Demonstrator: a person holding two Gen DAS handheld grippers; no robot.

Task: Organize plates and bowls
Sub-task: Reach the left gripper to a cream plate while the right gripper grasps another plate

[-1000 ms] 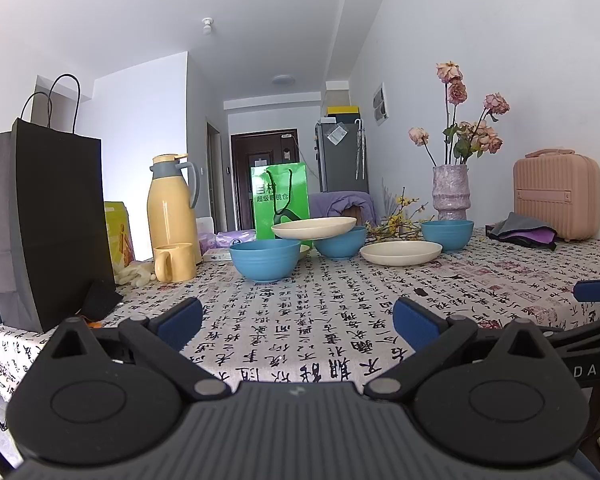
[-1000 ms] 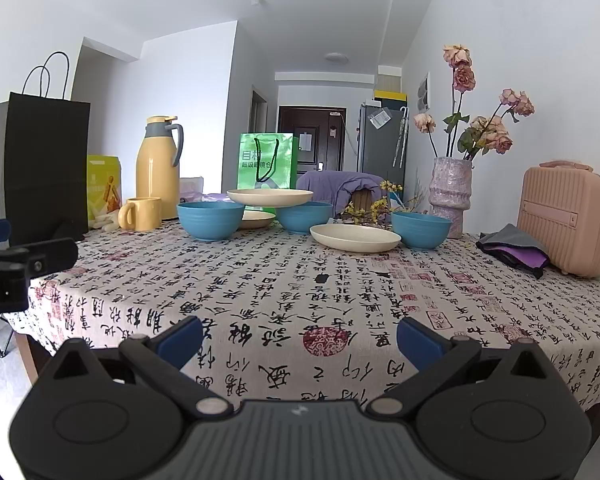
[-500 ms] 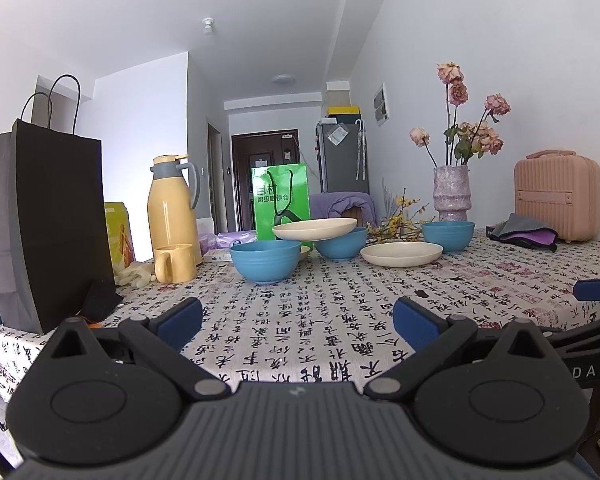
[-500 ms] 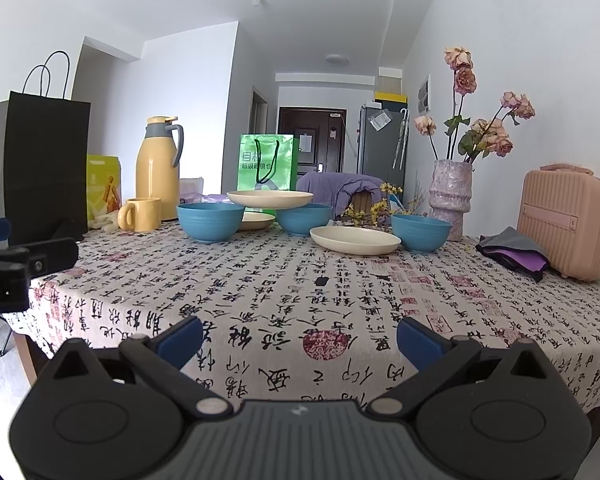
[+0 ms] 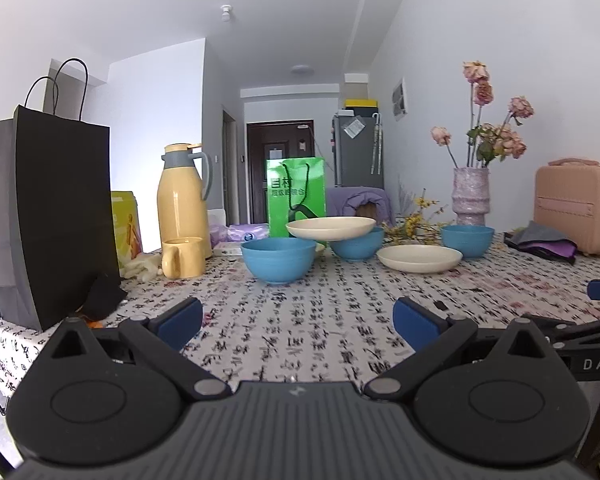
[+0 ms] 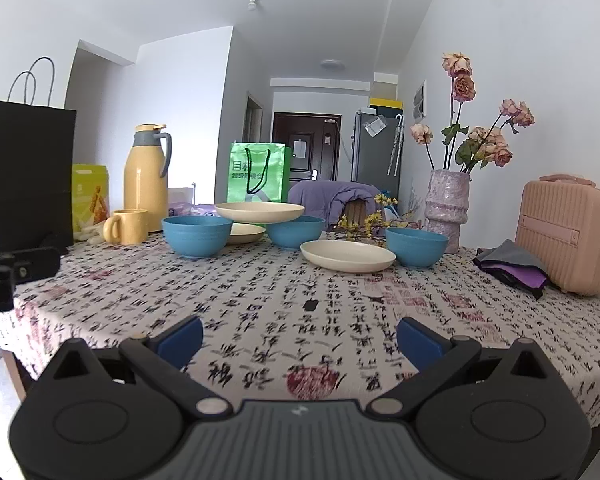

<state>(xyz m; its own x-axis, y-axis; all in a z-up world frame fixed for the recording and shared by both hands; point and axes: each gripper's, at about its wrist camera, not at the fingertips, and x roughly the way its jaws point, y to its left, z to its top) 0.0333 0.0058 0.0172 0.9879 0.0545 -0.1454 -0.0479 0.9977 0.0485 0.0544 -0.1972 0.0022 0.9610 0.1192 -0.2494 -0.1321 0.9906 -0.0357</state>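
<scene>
Three blue bowls stand at the far side of the table: a left one (image 5: 278, 259) (image 6: 197, 236), a middle one (image 5: 358, 245) (image 6: 296, 233) with a cream plate (image 5: 331, 227) (image 6: 259, 212) resting on it, and a right one (image 5: 467, 241) (image 6: 417, 246). A second cream plate (image 5: 419, 258) (image 6: 347, 256) lies on the cloth before the right bowl. A third cream plate (image 6: 246, 233) lies behind the left bowl. My left gripper (image 5: 298, 322) and right gripper (image 6: 299, 336) are open and empty, low over the near table edge, far from the dishes.
A black paper bag (image 5: 48, 216), yellow thermos (image 5: 184, 196) and yellow mug (image 5: 182, 257) stand at the left. A green bag (image 5: 296, 196), a vase of dried roses (image 5: 471, 196), a pink case (image 5: 576, 206) and folded cloth (image 5: 542, 240) stand at the back and right.
The right gripper has moved slightly forward and up over the table. The left gripper has barely moved. Both stay open and empty.
</scene>
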